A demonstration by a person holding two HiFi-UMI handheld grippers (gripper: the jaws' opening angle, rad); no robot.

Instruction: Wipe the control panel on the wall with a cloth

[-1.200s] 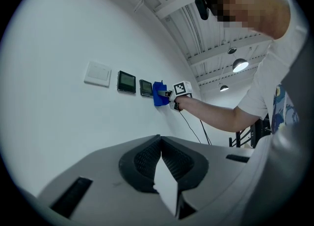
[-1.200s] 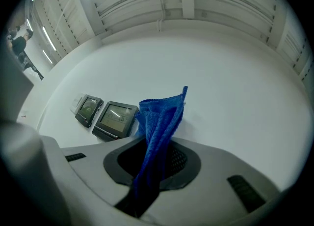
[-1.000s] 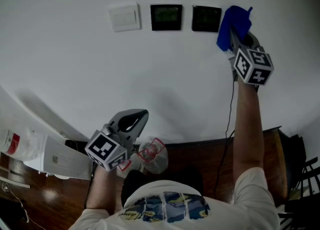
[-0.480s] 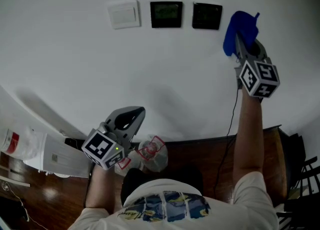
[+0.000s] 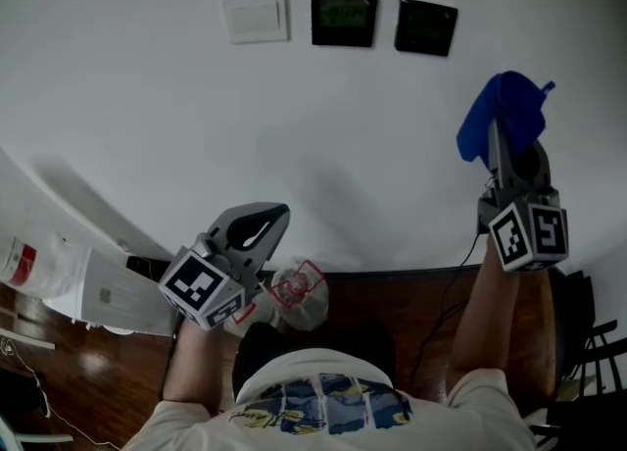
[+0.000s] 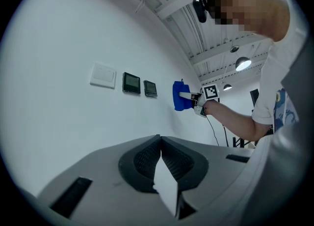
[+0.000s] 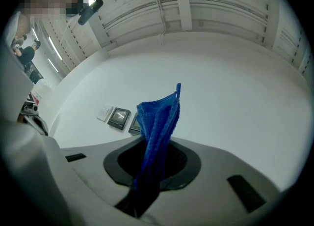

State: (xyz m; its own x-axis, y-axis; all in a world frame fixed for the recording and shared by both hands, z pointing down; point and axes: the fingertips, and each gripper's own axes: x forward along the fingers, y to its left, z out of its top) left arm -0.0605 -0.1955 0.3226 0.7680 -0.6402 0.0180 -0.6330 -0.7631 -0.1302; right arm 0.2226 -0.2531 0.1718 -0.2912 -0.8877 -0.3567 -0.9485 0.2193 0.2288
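Observation:
Two black control panels (image 5: 343, 19) (image 5: 426, 26) hang on the white wall beside a white switch plate (image 5: 255, 16). My right gripper (image 5: 504, 141) is shut on a blue cloth (image 5: 502, 116), held well below and to the right of the panels and off them. In the right gripper view the cloth (image 7: 157, 129) stands up between the jaws, with a panel (image 7: 118, 118) far to the left. My left gripper (image 5: 259, 226) is low at the left, jaws shut on nothing. From the left gripper view, the panels (image 6: 131, 83) and the cloth (image 6: 181, 97) are far off.
Below the wall is dark wooden furniture (image 5: 421, 302) with a crumpled plastic bag (image 5: 297, 299) and a black cable (image 5: 453, 277) running down it. A white slab (image 5: 113, 302) leans at the left. Black chair frames (image 5: 588, 341) stand at the right.
My right gripper has dropped down and to the right with the cloth, away from the right panel. The left gripper has stayed low and shut.

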